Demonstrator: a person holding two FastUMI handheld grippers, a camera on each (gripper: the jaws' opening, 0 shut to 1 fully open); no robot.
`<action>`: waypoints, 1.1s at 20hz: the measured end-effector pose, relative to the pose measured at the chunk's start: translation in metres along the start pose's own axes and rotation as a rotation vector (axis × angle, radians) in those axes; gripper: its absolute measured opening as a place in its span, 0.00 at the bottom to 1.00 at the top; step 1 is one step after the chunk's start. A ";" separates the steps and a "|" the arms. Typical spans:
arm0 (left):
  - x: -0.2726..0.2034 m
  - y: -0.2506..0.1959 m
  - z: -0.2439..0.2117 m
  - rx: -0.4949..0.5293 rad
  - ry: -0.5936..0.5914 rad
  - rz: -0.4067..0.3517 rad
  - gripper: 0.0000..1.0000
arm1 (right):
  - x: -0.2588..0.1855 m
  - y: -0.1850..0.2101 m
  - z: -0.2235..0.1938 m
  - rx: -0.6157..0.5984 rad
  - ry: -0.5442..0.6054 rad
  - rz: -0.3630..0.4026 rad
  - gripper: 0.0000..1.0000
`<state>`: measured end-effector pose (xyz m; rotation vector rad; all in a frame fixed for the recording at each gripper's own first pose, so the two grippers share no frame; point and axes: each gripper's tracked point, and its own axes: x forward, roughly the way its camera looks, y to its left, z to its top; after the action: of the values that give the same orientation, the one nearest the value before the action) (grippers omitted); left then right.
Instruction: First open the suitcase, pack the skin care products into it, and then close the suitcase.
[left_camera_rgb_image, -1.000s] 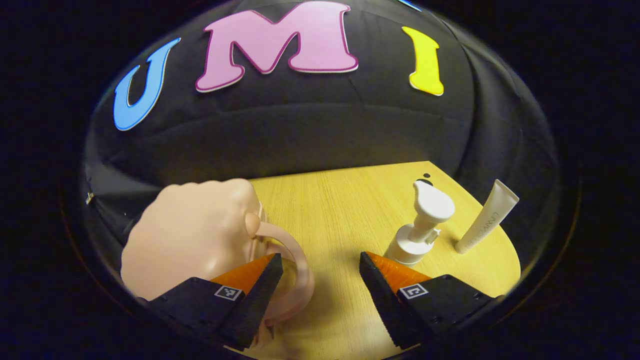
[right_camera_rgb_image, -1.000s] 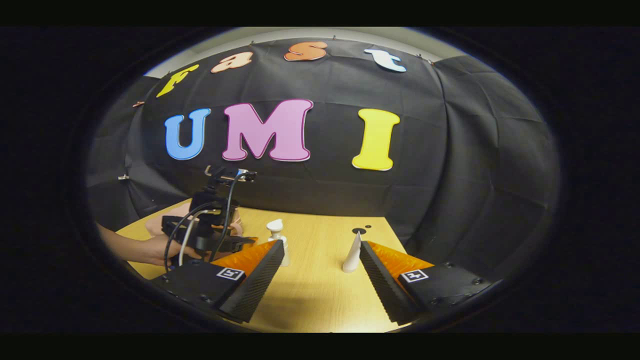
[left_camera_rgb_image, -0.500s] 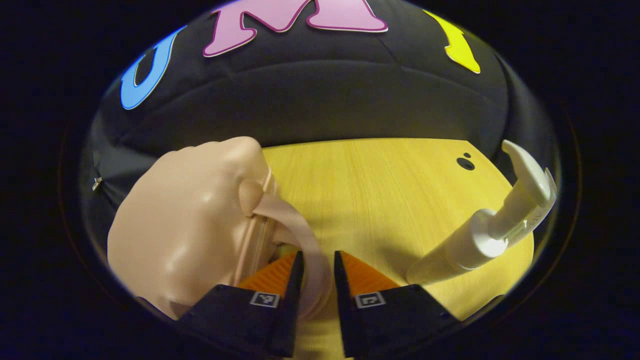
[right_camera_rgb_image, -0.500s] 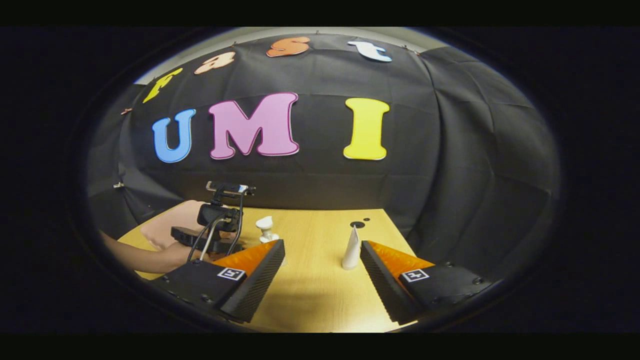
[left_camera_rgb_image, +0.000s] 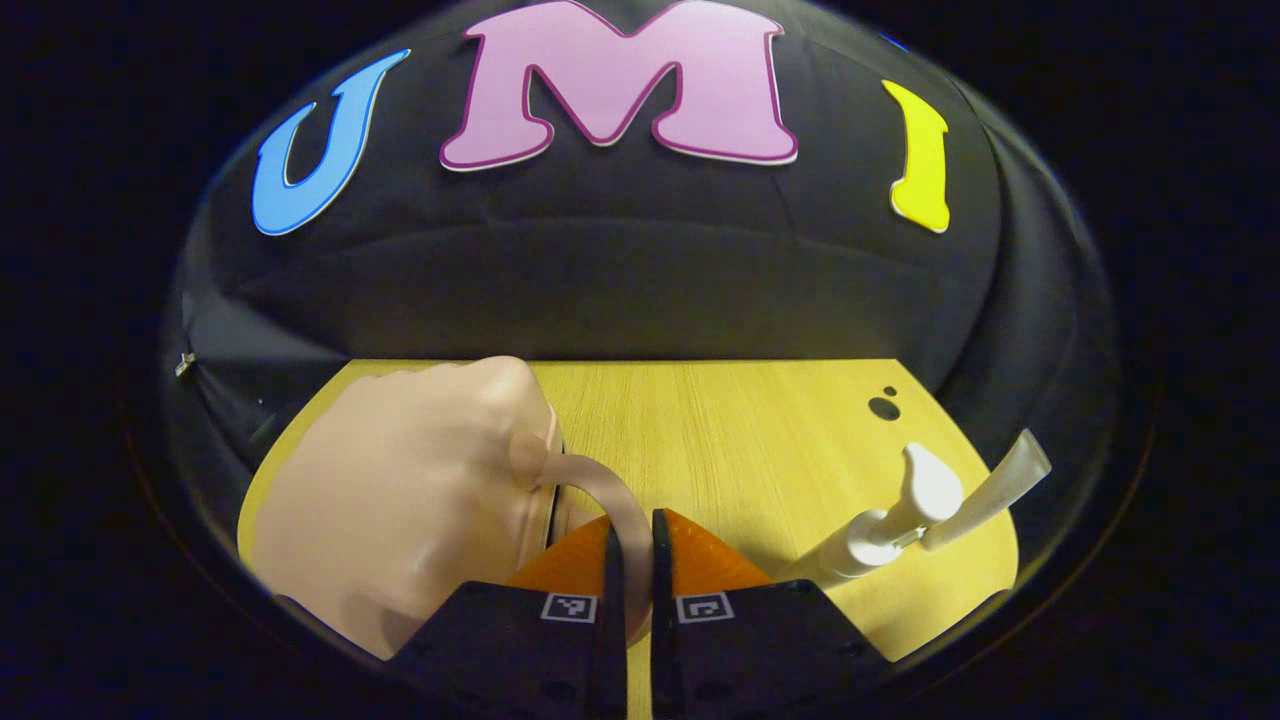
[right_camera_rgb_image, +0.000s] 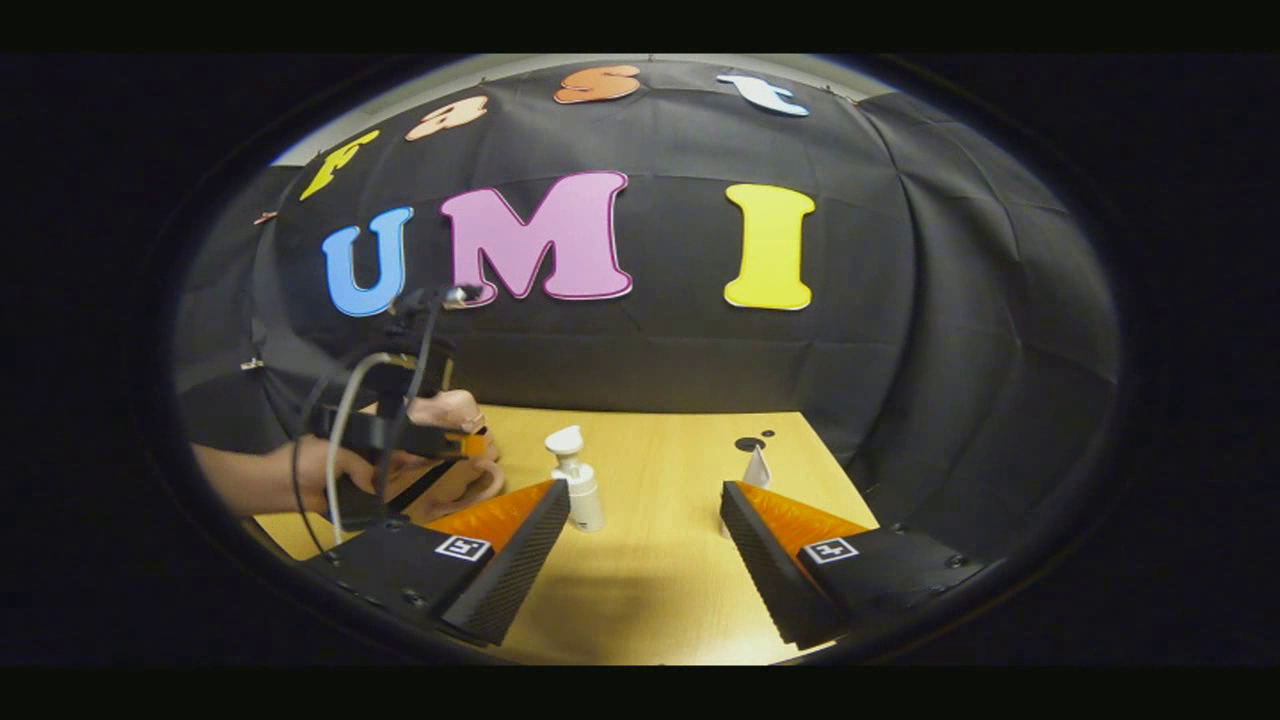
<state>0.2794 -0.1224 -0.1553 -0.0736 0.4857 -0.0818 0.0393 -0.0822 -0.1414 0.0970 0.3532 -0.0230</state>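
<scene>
Left gripper (left_camera_rgb_image: 631, 560) has closed since a second ago, now clamped on the peach rounded suitcase's (left_camera_rgb_image: 400, 500) curved handle (left_camera_rgb_image: 610, 500).
Right gripper (right_camera_rgb_image: 645, 545) hangs spread, level, with the white pump bottle (right_camera_rgb_image: 578, 480) and white tube (right_camera_rgb_image: 755, 467) standing right of the suitcase.

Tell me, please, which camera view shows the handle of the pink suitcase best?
The left gripper view. There the handle arcs from the pink suitcase right into the left gripper, whose fingers press on it from both sides. In the right gripper view the suitcase sits far off, behind a hand, and its handle is too small to make out.
</scene>
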 end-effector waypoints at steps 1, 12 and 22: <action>-0.017 0.008 0.022 -0.035 -0.012 -0.027 0.14 | 0.000 0.012 0.000 0.011 0.004 0.029 0.97; -0.110 0.298 0.137 0.049 -0.084 0.216 0.14 | -0.010 0.101 -0.010 -0.063 0.022 0.196 0.98; -0.018 0.553 0.020 -0.014 0.058 0.474 0.12 | -0.006 0.157 -0.040 -0.094 0.088 0.228 0.98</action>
<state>0.3069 0.4302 -0.1792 0.0312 0.5509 0.3844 0.0257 0.0776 -0.1624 0.0452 0.4287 0.2234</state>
